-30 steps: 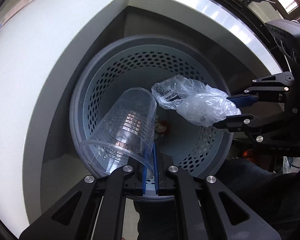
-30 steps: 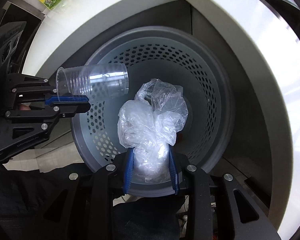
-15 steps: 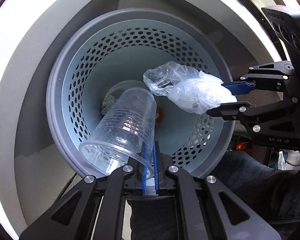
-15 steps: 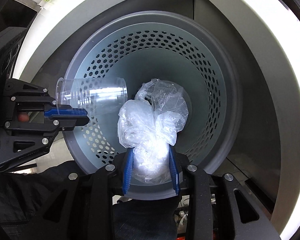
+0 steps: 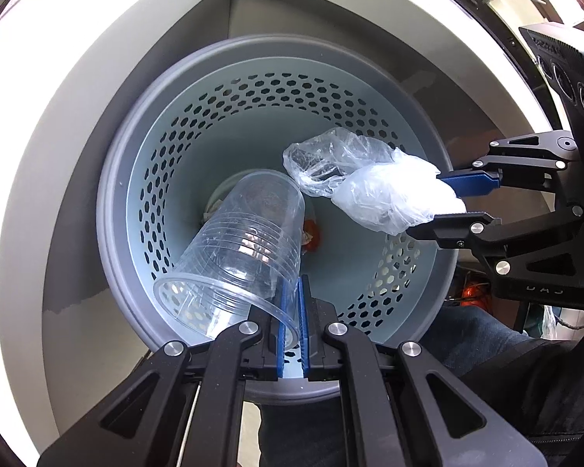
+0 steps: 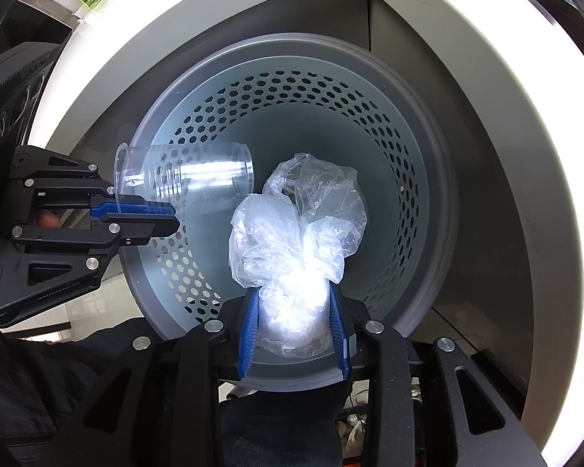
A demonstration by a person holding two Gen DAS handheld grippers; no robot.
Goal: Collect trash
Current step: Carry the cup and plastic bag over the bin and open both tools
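The left gripper (image 5: 292, 311) pinches the clear cup's (image 5: 245, 249) wall; the right gripper (image 6: 294, 327) holds the crumpled plastic bag (image 6: 296, 233). Both hang above the perforated bin (image 5: 113, 210). The light bag may cling to the pads when released.

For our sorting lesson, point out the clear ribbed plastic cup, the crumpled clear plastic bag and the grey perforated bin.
Clear ribbed plastic cup (image 5: 245, 249), left wrist view, ribbed side wall.
Crumpled clear plastic bag (image 6: 296, 241), right wrist view, bunched middle.
Grey perforated bin (image 5: 159, 179), left wrist view, perforated inner wall.

Clear cup (image 5: 245, 249), crumpled bag (image 5: 381, 190) above bin (image 5: 113, 210)
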